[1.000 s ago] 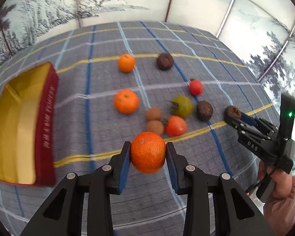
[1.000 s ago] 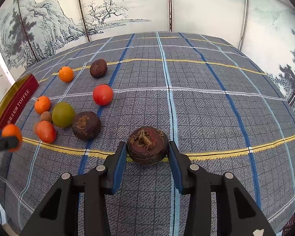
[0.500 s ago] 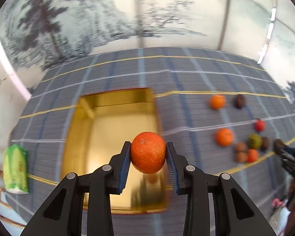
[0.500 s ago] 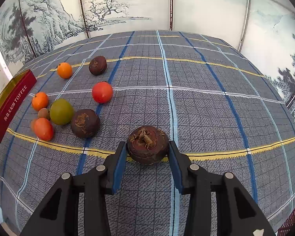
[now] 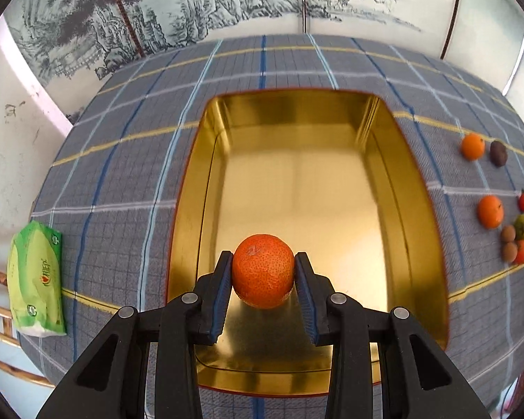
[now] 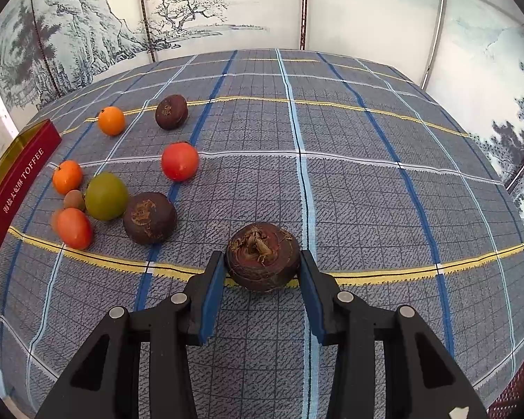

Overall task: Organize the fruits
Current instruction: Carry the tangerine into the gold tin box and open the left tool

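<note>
Now, left gripper (image 5: 263,272): clamped on mandarin (image 5: 263,270), over gold tin's (image 5: 206,181) near end.
Right gripper (image 6: 262,267): clamped on brown round fruit (image 6: 263,256), above tablecloth's (image 6: 366,192) yellow stripe, right of 8 loose fruits (image 6: 106,196).

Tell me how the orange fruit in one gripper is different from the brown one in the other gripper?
The tangerine is bright orange with dimpled skin; the brown fruit is dark, with a dry, scruffy stem on top. The tangerine is over the gold tin; the brown fruit is over the checked cloth. Both are round, and each is pinched between blue pads: left gripper, right gripper.
</note>
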